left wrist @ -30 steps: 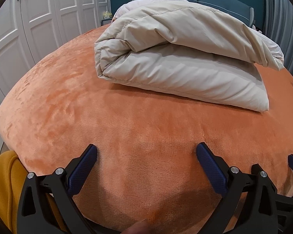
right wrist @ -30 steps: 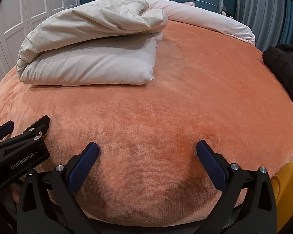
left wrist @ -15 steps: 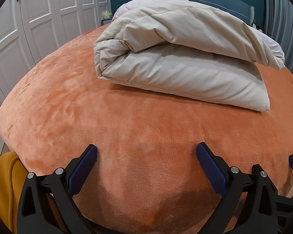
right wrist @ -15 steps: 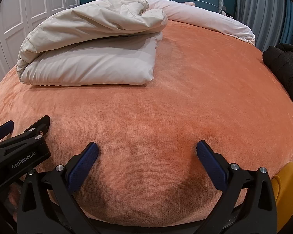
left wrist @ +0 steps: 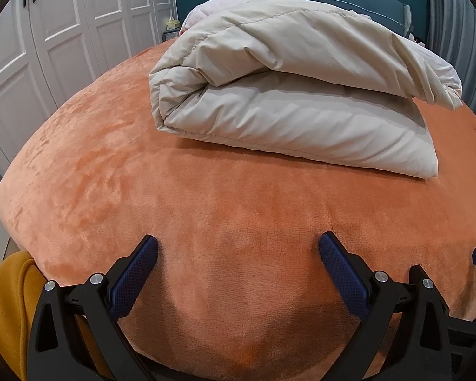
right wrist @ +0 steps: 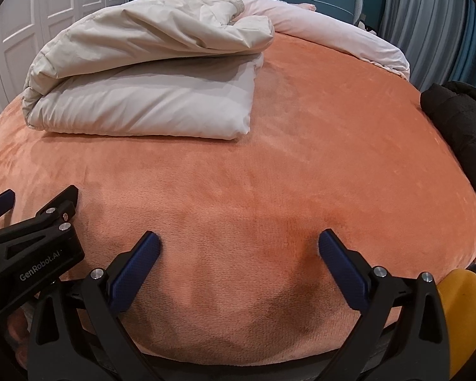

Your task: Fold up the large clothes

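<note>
My big puffy coat (left wrist: 295, 101) sits folded near the bed's (left wrist: 117, 165) far left corner, so folding looks done, and both my left hand-held gripper (left wrist: 238, 254) and right hand-held gripper (right wrist: 239, 250) are wide apart, holding nothing.

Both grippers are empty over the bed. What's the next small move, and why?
Probably swing the right gripper toward the black coat. The beige coat already lies folded on the orange blanket, the black one is bunched at the right edge, and both grippers, including the left gripper, are open.
</note>
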### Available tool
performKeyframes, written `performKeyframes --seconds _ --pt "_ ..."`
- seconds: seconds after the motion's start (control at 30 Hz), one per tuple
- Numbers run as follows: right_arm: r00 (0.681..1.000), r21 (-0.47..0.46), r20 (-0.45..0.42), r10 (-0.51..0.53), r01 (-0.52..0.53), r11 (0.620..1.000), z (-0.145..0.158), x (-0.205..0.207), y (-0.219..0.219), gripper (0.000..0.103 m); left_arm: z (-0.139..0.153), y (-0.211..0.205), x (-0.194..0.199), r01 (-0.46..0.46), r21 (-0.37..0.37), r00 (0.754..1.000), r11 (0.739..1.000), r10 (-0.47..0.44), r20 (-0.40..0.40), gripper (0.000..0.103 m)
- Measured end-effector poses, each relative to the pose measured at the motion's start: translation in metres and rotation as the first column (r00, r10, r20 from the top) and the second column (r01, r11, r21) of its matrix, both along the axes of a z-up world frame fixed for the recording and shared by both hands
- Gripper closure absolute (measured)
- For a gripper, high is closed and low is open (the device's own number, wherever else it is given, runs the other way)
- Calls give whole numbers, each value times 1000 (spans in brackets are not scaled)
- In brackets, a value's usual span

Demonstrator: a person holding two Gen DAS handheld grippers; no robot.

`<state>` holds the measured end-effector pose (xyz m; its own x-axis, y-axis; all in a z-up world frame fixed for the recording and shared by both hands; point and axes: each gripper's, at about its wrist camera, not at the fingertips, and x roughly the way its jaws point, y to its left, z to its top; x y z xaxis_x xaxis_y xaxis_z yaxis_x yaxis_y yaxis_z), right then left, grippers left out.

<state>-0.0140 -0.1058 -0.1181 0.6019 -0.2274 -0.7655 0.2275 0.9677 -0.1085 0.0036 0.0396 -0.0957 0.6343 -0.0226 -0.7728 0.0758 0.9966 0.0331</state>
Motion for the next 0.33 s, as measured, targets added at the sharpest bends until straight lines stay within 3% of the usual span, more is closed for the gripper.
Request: performKeyframes --seconds 0.33 --pt "1000 -11 -17 -2 1 1000 3 2 10 5 -1 1 0 1 0 1000 1000 -1 -4 5"
